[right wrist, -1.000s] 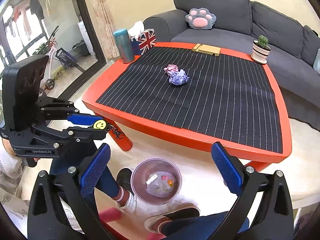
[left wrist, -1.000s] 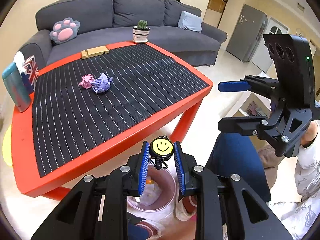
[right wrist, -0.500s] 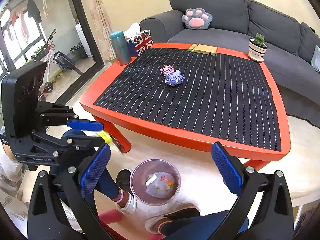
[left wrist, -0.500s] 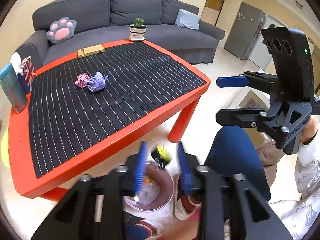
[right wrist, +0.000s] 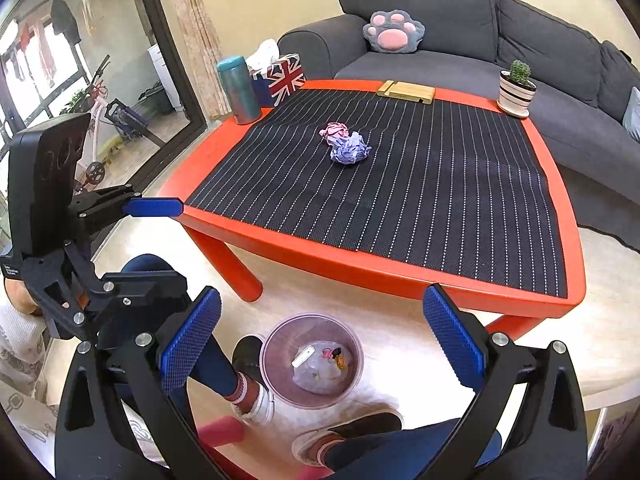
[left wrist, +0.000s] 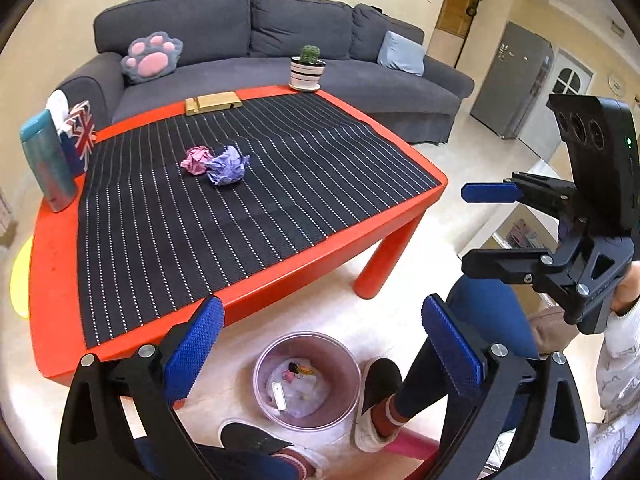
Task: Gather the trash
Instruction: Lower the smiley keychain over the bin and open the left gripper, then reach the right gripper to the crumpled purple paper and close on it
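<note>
Down in the bin (left wrist: 308, 380) by the red table (left wrist: 256, 288), several scraps already lie, the left gripper (left wrist: 320, 344) has just sprung wide and empty above it, the right gripper (right wrist: 320, 336) gapes too, and two paper balls (left wrist: 218, 162) wait on the tabletop.

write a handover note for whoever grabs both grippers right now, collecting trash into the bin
Left gripper: jaws have just been opening, now wide, nothing between them, above the clear round plastic bin on the floor.
Right gripper: open, empty, also over the bin.
Done: the yellow smiley keychain now lies in the bin with other scraps.
Left: the crumpled pink paper ball and crumpled purple paper ball, side by side mid-mat on the red table. Take each to the bin.
</note>
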Action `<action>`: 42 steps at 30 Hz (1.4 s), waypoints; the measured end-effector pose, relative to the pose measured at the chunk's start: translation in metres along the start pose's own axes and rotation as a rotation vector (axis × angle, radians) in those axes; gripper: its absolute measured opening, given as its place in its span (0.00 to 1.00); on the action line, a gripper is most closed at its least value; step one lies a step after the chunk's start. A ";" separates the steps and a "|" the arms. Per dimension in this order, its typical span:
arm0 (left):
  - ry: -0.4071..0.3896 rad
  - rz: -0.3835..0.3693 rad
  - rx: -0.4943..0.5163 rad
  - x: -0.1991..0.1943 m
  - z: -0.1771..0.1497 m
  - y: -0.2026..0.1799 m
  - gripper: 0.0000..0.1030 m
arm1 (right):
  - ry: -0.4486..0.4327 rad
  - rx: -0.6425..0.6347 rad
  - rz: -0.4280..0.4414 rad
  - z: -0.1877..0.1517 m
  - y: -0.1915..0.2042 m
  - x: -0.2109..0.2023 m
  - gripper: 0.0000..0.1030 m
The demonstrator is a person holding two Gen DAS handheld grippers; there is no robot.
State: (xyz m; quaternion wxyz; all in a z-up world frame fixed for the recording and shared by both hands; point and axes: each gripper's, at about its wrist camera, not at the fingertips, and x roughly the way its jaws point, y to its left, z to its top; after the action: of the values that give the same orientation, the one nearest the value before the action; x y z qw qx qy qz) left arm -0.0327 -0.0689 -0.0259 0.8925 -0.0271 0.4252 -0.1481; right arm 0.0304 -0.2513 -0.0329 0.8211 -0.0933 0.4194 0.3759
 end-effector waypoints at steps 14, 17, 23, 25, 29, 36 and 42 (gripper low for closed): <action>-0.032 0.066 -0.070 0.001 0.008 0.033 0.93 | -0.005 -0.021 0.006 0.016 -0.001 0.016 0.96; -0.042 0.089 -0.082 0.001 0.012 0.045 0.93 | -0.009 -0.030 0.007 0.028 -0.002 0.021 0.96; -0.067 0.118 -0.111 0.000 0.025 0.067 0.93 | -0.004 -0.060 -0.016 0.058 -0.008 0.036 0.96; -0.072 0.124 -0.115 0.000 0.029 0.073 0.93 | 0.001 -0.071 -0.020 0.069 -0.010 0.044 0.96; -0.075 0.136 -0.119 0.001 0.038 0.083 0.93 | 0.014 -0.094 -0.031 0.089 -0.014 0.059 0.96; -0.074 0.145 -0.132 0.003 0.045 0.093 0.93 | 0.050 -0.142 -0.041 0.124 -0.017 0.092 0.96; -0.070 0.149 -0.145 0.004 0.045 0.100 0.93 | 0.108 -0.186 -0.042 0.153 -0.019 0.134 0.96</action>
State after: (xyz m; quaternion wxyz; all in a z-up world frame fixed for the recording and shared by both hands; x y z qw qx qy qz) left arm 0.0282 0.0222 -0.0176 0.9111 -0.0651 0.4040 -0.0492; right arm 0.1871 -0.1202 -0.0414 0.7928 -0.1978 0.4243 0.3903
